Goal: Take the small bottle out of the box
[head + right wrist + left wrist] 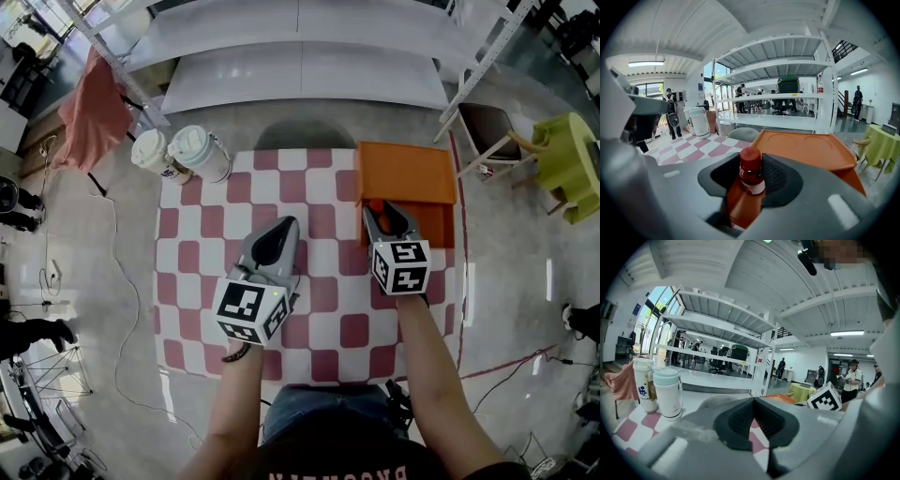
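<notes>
Stage: reaching done, grasping | right gripper (752,174): jaws closing round bottle (751,169), not pinching yet | bottle: standing inside box (403,173), worktop's (319,309) far right corner | left gripper (753,401): jaws together, holding nothing | remaining: gripping, lifting out

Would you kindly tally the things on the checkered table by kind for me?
Lidded cups: 2
Orange box: 1
Small bottle, standing in the box: 1
Total: 4
</notes>
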